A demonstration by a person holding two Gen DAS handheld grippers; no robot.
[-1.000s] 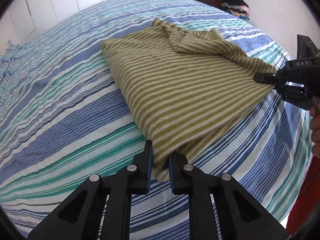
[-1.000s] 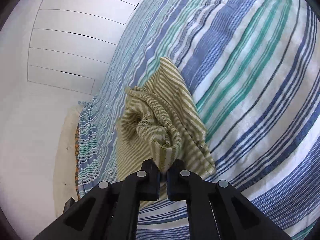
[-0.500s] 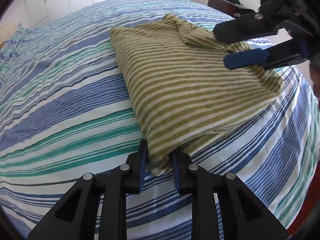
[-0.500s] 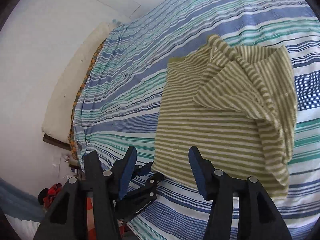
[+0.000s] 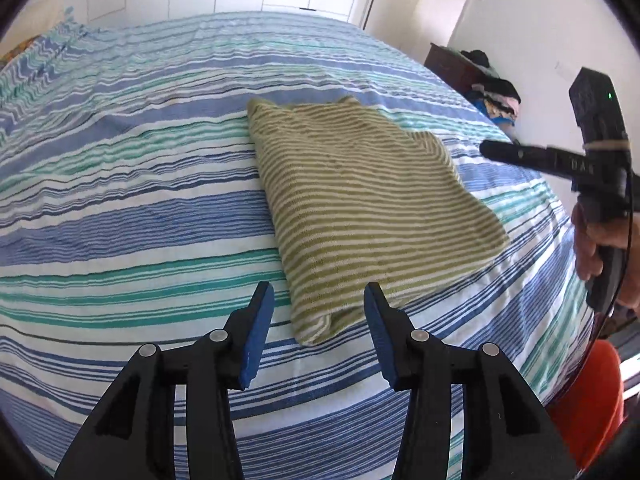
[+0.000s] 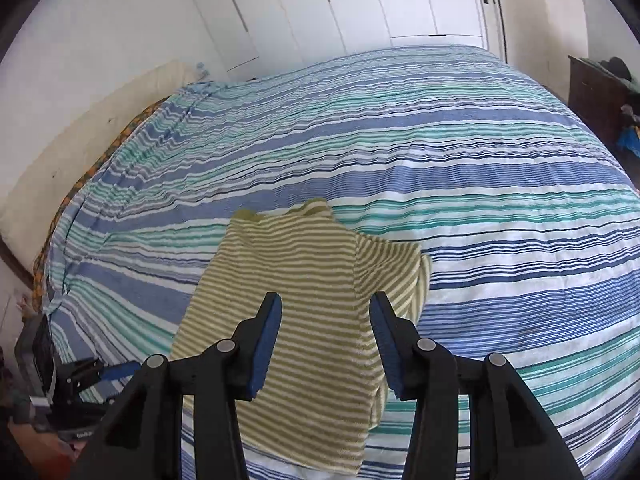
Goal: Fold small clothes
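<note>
Both grippers released, lifted, green-striped garment (image 5: 360,208) folded flat

Left gripper (image 5: 318,330) angled downward, jaws opening, blue pads (image 5: 256,334) set apart and pressing on nothing, only a garment corner seen in the gap below. Right gripper (image 6: 324,344) likewise pitched down, jaws closing yet pads (image 6: 266,344) well apart and touching nothing, poised above striped cloth without contact. Seen side-on from the left wrist view at the right edge, black body gripped by a bare hand (image 5: 596,244) around the handle, fingers wrapped; fingertips there possibly overlapping, too narrow to judge. Glimpsed low at the left edge of the right wrist view, the left gripper's black frame.
</note>
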